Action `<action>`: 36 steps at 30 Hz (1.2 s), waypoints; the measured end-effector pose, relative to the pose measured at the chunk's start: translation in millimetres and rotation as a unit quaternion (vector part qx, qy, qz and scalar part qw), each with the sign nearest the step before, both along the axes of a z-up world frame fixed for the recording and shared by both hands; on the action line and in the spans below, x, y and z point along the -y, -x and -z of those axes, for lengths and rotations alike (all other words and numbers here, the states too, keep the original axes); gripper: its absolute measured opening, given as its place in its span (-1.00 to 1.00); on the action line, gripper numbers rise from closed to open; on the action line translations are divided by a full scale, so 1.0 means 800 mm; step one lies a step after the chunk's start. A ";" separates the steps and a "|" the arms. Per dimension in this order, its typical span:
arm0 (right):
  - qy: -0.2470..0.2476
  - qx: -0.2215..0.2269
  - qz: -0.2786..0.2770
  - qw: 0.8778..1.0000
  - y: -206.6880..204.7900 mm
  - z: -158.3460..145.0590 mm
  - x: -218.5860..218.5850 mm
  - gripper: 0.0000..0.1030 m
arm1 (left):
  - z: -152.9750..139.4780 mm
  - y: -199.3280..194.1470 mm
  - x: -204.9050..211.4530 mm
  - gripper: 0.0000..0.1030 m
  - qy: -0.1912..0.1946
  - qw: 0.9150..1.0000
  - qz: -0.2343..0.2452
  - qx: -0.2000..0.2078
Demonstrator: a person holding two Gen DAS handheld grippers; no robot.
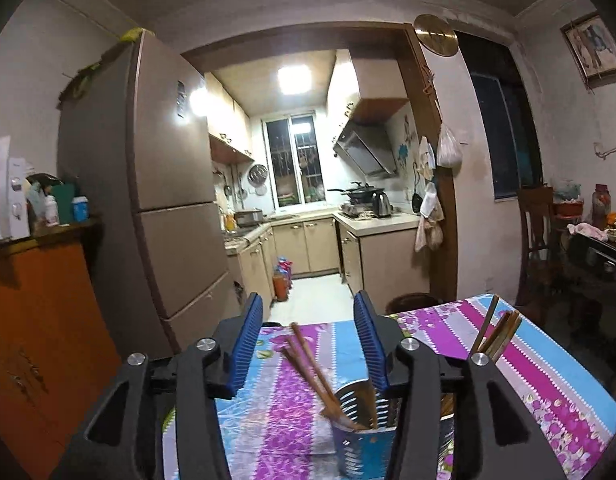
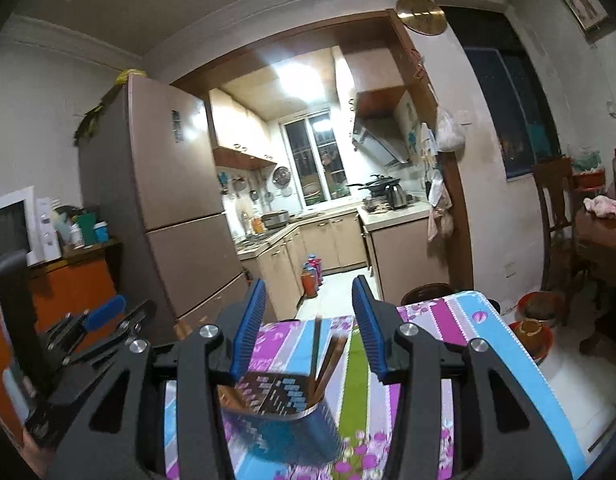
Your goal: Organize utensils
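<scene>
A slotted metal utensil holder (image 1: 363, 420) stands on the table with the striped floral cloth (image 1: 276, 400). Wooden chopsticks (image 1: 311, 364) lean out of its left compartment, and more chopsticks (image 1: 497, 332) stick up from its right side behind my finger. My left gripper (image 1: 308, 320) is open and empty, above the holder. In the right wrist view the same holder (image 2: 284, 416) is blurred below my right gripper (image 2: 308, 304), which is open and empty; chopsticks (image 2: 327, 356) stand in it. The left gripper (image 2: 104, 320) shows at the left of that view.
The table's far edge (image 1: 447, 304) faces a kitchen doorway. A tall fridge (image 1: 148, 200) and an orange cabinet (image 1: 36, 320) with a microwave stand to the left. A wooden chair (image 1: 539, 240) and a second table with dishes (image 1: 603, 240) are on the right.
</scene>
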State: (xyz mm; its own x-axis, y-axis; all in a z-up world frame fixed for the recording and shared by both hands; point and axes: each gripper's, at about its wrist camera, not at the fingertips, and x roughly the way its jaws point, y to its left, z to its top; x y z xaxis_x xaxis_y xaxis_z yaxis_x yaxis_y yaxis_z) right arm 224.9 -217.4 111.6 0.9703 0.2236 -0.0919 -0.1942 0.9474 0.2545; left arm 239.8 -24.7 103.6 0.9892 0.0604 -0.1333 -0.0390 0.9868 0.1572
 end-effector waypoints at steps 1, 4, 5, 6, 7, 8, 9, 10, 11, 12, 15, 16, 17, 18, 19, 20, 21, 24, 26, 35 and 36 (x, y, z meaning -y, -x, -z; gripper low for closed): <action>0.006 0.003 -0.004 1.000 0.013 0.002 -0.002 -0.14 | 0.000 0.006 -0.003 0.12 0.000 1.000 -0.002 0.001; 0.013 0.005 -0.014 1.000 0.049 0.012 -0.002 0.08 | 0.002 0.031 -0.016 0.33 0.006 1.000 -0.015 0.007; 0.012 0.004 -0.017 1.000 0.060 0.016 0.000 0.15 | 0.003 0.043 -0.023 0.37 0.009 1.000 -0.019 0.009; 0.009 -0.001 -0.022 1.000 0.074 0.023 0.001 0.18 | 0.005 0.054 -0.029 0.44 0.009 1.000 -0.025 0.012; 0.007 -0.005 -0.025 1.000 0.083 0.026 0.003 0.25 | 0.007 0.062 -0.034 0.55 0.008 0.999 -0.029 0.014; 0.004 -0.009 -0.028 1.000 0.096 0.031 0.005 0.38 | 0.010 0.076 -0.042 0.62 0.006 0.999 -0.034 0.017; 0.002 -0.011 -0.028 1.000 0.103 0.033 0.007 0.46 | 0.013 0.086 -0.047 0.82 0.006 0.999 -0.037 0.020; 0.000 -0.013 -0.025 1.000 0.118 0.038 0.010 0.65 | 0.017 0.100 -0.055 0.92 0.005 0.999 -0.042 0.022; 0.000 -0.012 -0.021 1.000 0.129 0.040 0.013 0.84 | 0.020 0.109 -0.061 0.92 0.006 0.999 -0.045 0.022; 0.003 -0.007 -0.010 1.000 0.145 0.045 0.016 0.91 | 0.024 0.118 -0.067 0.92 0.006 0.999 -0.045 0.018; 0.019 0.010 0.040 0.999 0.181 0.052 0.018 0.91 | 0.036 0.147 -0.085 0.92 0.013 0.999 -0.049 -0.001; 0.023 0.014 0.056 0.998 0.190 0.054 0.019 0.90 | 0.040 0.154 -0.090 0.92 0.019 0.999 -0.046 -0.005; 0.027 0.018 0.072 0.997 0.199 0.058 0.020 0.90 | 0.044 0.164 -0.095 0.92 0.029 0.999 -0.041 -0.011; 0.033 0.024 0.088 0.995 0.209 0.061 0.020 0.91 | 0.049 0.172 -0.100 0.92 0.036 0.998 -0.040 -0.021; 0.051 0.021 0.103 0.993 0.217 0.064 0.017 0.90 | 0.054 0.181 -0.104 0.92 0.043 0.998 -0.041 -0.035; 0.068 0.015 0.109 0.992 0.220 0.066 0.012 0.90 | 0.058 0.188 -0.106 0.92 0.047 0.997 -0.042 -0.041; 0.085 0.009 0.115 0.990 0.224 0.068 0.009 0.90 | 0.062 0.196 -0.107 0.92 0.050 0.997 -0.043 -0.044; 0.112 0.010 0.128 0.985 0.239 0.079 0.000 0.90 | 0.074 0.216 -0.106 0.92 0.049 0.997 -0.042 -0.044; 0.112 0.005 0.123 0.986 0.247 0.086 -0.007 0.90 | 0.084 0.226 -0.098 0.92 0.048 0.997 -0.027 -0.057; 0.116 -0.030 0.115 0.986 0.273 0.118 -0.046 0.90 | 0.114 0.249 -0.066 0.92 0.036 0.995 0.007 -0.095; 0.120 -0.031 0.112 0.986 0.272 0.118 -0.048 0.90 | 0.116 0.249 -0.063 0.92 0.034 0.995 0.009 -0.097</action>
